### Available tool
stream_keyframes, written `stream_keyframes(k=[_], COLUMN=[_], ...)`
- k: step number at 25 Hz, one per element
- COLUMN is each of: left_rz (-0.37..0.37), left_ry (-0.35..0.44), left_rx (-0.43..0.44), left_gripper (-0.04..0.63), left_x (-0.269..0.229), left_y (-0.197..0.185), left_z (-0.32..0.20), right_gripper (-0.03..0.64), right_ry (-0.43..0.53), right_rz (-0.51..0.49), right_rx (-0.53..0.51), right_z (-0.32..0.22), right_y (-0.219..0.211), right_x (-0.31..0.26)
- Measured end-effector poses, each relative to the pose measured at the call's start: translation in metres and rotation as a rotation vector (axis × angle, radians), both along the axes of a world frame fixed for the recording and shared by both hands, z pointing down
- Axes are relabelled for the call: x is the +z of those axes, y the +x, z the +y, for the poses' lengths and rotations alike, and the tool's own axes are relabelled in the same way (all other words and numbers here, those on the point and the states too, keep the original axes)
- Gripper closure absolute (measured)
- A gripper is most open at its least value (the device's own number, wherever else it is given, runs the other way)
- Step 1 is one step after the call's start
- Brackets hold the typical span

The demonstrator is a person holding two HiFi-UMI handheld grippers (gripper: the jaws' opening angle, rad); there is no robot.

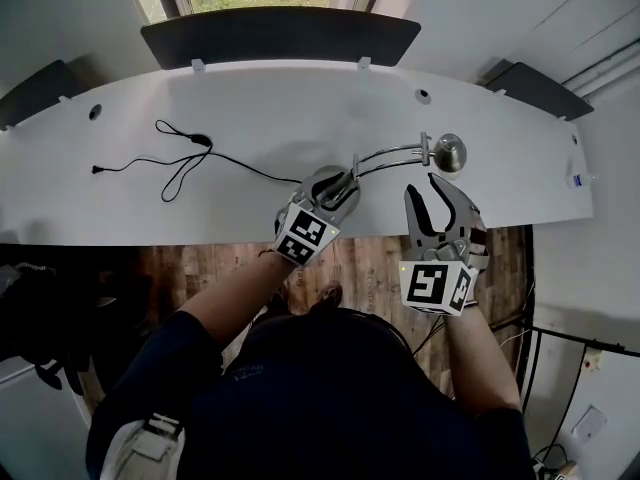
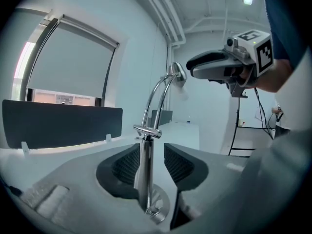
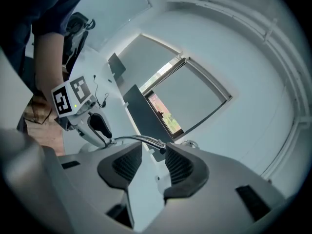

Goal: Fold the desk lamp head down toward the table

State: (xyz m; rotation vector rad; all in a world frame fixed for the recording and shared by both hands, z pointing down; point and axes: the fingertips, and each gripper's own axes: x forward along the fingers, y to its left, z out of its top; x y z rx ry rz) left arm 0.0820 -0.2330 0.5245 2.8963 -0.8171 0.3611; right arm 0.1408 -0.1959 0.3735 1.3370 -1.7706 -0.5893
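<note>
Lamp [image 1: 392,161] near the front edge of the table [image 1: 300,108], right of centre in the head view. Its head [image 1: 450,153] is not yet lowered: in the left gripper view it sits high at the end of the arched arm [image 2: 157,94].

The left gripper [image 1: 338,190] has its jaws apart with the post [image 2: 145,174] standing between them, a clear gap on at least one side. The right gripper [image 1: 420,183] is likewise spread and holds nothing, its tips just short of the arm.

Suggested handling: close the left jaws low on the post to pin the base [image 2: 158,209] flat. Take the arm's twin rods near the head with the right, across both rods. Then swing down slowly about the joint [image 2: 147,130] atop the post. The rounded head itself would likely slip.

Materials: the lamp is polished chrome throughout (mirror-bright, so low friction is to be expected). It has a disc base, a straight cylindrical post and a small cross-bar joint. Two thin parallel rods bent in one arc carry a small dome head. The pads [image 2: 127,165] are dark and ribbed. The table is matt white and smooth, and a thin black cord [image 1: 175,163] lies looped well to the left.
</note>
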Motion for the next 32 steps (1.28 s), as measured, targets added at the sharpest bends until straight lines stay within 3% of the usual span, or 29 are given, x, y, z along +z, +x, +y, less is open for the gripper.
stream_keyframes(k=[8, 12, 15, 32], left_rz=[-0.035, -0.037, -0.038, -0.012], left_ry=[0.046, 0.053, 0.057, 0.038], left_rx=[-0.005, -0.02, -0.031, -0.019], left_gripper=[0.456, 0.457, 0.486, 0.488], left_x=[0.009, 0.008, 0.008, 0.005], left_y=[0.016, 0.021, 0.021, 0.021], left_z=[-0.015, -0.021, -0.024, -0.02], right_gripper=[0.463, 0.486, 0.497, 0.538], right_ry=[0.028, 0.024, 0.032, 0.053], right_rz=[0.324, 0.405, 0.41, 0.241], right_rx=[0.031, 0.045, 0.049, 0.081], right_z=[-0.026, -0.036, -0.036, -0.031], right_y=[0.009, 0.012, 0.013, 0.02], right_x=[0.007, 0.012, 0.013, 0.009])
